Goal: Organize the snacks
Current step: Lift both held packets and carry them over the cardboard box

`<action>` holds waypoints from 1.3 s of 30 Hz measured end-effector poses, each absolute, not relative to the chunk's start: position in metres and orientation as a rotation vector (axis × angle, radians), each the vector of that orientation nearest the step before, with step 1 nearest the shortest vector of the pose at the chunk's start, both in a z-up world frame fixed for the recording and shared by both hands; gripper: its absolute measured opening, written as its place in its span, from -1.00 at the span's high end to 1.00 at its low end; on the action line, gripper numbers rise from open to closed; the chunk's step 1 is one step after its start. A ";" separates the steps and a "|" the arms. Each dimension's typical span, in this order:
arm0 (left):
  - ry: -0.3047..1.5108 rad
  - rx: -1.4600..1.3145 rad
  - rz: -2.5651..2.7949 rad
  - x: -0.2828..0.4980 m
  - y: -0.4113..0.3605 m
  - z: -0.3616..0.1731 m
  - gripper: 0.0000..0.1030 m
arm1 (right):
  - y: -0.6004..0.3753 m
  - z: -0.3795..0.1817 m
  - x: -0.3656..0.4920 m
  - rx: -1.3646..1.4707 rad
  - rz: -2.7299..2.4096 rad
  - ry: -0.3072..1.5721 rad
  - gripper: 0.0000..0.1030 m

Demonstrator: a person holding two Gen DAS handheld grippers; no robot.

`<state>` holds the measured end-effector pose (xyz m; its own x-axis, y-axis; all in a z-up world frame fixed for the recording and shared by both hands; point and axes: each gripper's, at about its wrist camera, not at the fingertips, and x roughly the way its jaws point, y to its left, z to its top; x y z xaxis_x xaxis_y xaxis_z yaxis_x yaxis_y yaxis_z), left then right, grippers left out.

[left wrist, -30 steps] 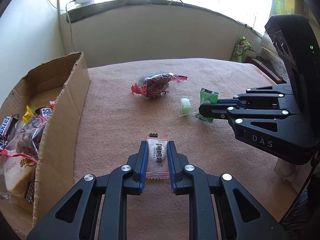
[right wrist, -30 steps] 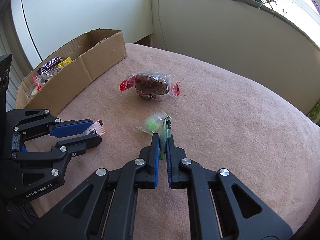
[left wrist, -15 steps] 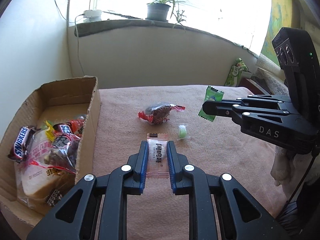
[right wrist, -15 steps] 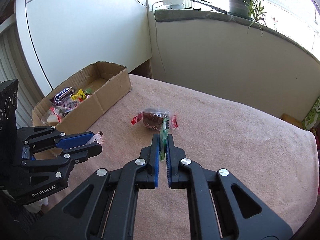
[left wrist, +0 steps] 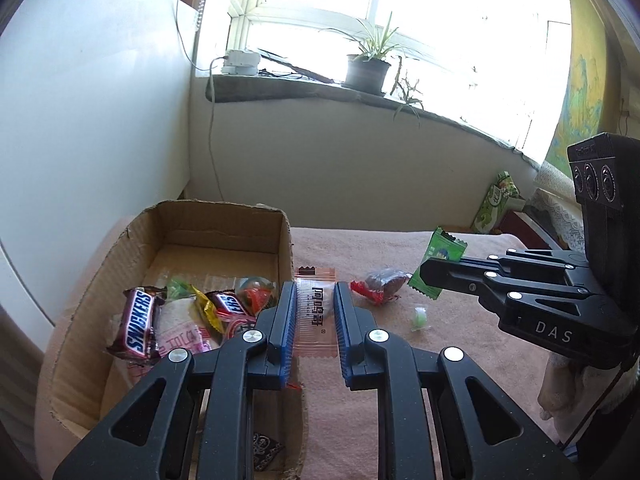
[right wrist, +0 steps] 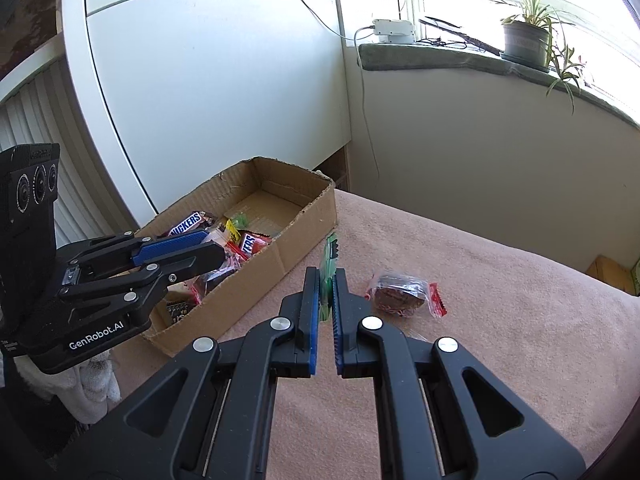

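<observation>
Snacks pinched aloft: left hand-held gripper [left wrist: 314, 312] grips pink packet [left wrist: 315, 316], right hand-held gripper [right wrist: 327, 296] green sachet [right wrist: 329, 272].

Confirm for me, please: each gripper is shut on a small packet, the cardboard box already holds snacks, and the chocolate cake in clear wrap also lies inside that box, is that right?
Not quite. The chocolate cake in clear wrap lies on the pink cloth, outside the cardboard box, as the right wrist view shows. The rest holds: the left gripper is shut on a clear pink packet, the right gripper on a green packet, and the box holds snacks.
</observation>
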<state>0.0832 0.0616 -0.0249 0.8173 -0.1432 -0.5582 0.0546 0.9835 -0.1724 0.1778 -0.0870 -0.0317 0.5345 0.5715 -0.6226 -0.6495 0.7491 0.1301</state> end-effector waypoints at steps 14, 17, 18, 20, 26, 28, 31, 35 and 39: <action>0.605 -0.141 0.005 0.102 0.115 -0.021 0.67 | -0.033 -0.029 0.160 -0.134 0.853 0.695 0.89; 0.607 -0.146 0.016 0.107 0.121 -0.021 0.67 | -0.021 -0.029 0.155 -0.142 0.882 0.694 0.89; 0.607 -0.147 0.017 0.109 0.123 -0.021 0.67 | -0.017 -0.029 0.153 -0.143 0.892 0.695 0.89; 0.608 -0.147 0.020 0.112 0.126 -0.020 0.67 | -0.010 -0.029 0.150 -0.147 0.909 0.697 0.89; 0.609 -0.154 0.032 0.120 0.135 -0.019 0.67 | 0.009 -0.033 0.146 -0.164 0.947 0.710 0.89; 0.613 -0.158 0.039 0.124 0.138 -0.020 0.67 | 0.014 -0.034 0.146 -0.167 0.956 0.714 0.89; 0.616 -0.161 0.047 0.129 0.142 -0.020 0.67 | 0.021 -0.036 0.146 -0.168 0.970 0.720 0.89; 0.619 -0.174 0.051 0.132 0.146 -0.021 0.67 | 0.029 -0.042 0.145 -0.179 0.983 0.733 0.89; 0.619 -0.173 0.050 0.132 0.146 -0.021 0.67 | 0.037 -0.049 0.139 -0.202 0.992 0.747 0.89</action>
